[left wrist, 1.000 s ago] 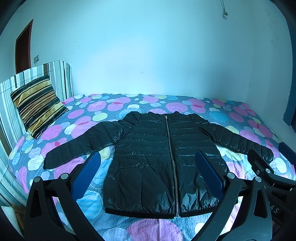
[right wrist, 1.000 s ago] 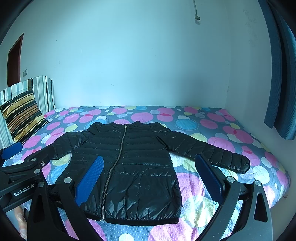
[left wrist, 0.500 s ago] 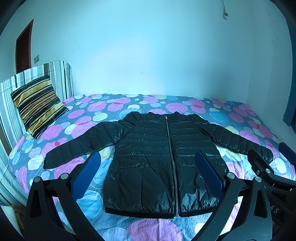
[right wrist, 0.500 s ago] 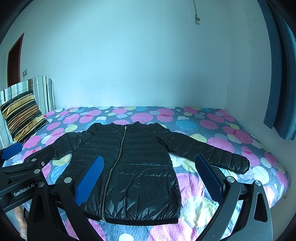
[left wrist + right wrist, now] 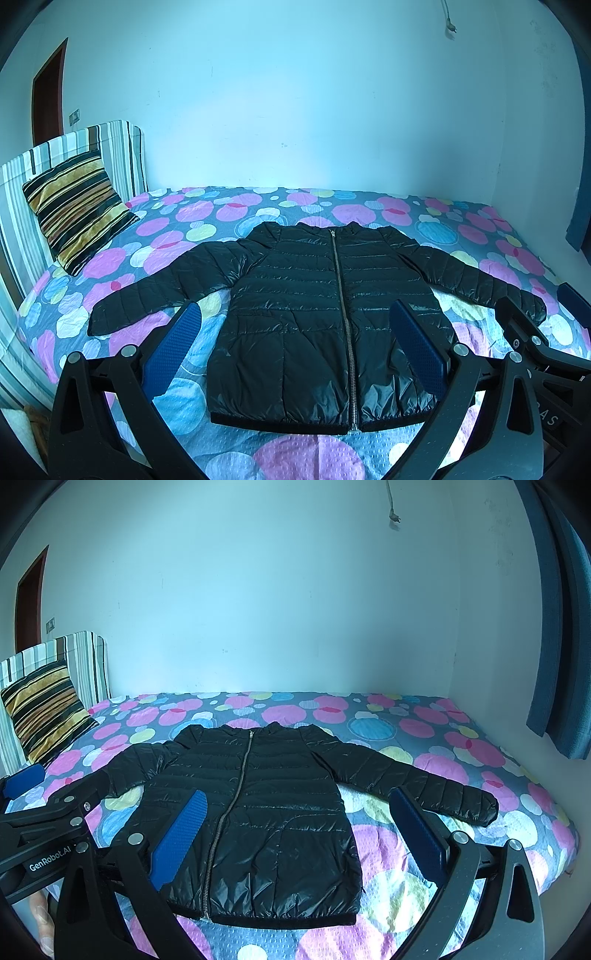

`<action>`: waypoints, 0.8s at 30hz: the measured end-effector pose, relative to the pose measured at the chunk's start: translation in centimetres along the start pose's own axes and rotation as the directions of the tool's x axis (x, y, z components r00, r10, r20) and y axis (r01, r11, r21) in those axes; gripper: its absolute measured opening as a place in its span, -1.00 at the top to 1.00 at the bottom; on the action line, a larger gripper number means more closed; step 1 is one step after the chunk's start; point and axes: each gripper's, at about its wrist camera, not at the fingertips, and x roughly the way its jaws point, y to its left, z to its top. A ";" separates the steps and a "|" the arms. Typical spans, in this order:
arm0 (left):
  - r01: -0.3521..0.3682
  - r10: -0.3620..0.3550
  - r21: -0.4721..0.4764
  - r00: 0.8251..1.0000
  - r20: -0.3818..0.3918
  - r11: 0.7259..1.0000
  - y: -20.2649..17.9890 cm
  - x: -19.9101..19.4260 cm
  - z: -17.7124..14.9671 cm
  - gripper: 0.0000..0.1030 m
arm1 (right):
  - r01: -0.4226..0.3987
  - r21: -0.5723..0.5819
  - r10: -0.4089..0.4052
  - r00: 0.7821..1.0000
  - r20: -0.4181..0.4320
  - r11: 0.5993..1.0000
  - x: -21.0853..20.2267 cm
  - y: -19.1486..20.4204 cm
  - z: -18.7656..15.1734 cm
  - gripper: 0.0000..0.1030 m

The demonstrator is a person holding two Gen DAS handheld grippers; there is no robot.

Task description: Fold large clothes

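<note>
Pale blue walls close in a bed (image 5: pixel 461 229) covered by a sheet printed with pink, blue and yellow circles. At the head end, on the left, a striped cushion (image 5: pixel 74 206) leans against a striped headboard (image 5: pixel 110 155). A dark blue curtain (image 5: pixel 557 627) hangs on the right, and part of a brown door (image 5: pixel 48 92) shows at far left.

A black puffer jacket (image 5: pixel 314 325) lies flat on the sheet, front side up, zipped shut, with its collar toward the far wall and its hem toward the cameras. Both sleeves are spread out and angled downward to either side.

The left gripper (image 5: pixel 295 347) hovers above the near edge of the bed, its blue-padded fingers (image 5: pixel 173 347) spread wide with nothing between them; through the gap the lower half of the jacket is seen. The right gripper (image 5: pixel 303 834) is likewise wide open and empty, held above the jacket's right side and hem. Neither gripper touches the cloth. Each gripper's black frame shows at the edge of the other's view.
</note>
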 end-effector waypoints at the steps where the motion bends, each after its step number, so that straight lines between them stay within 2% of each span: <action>1: 0.001 -0.001 -0.001 1.000 -0.001 1.000 0.2 -0.1 0.0 -0.96 | -0.001 0.000 0.001 1.000 -0.001 1.000 0.0 0.0 0.0 -0.91; 24: -0.002 0.002 -0.003 1.000 -0.003 1.000 0.2 0.0 -0.1 -0.96 | -0.002 -0.001 0.002 1.000 -0.005 1.000 0.1 0.2 -0.1 -0.91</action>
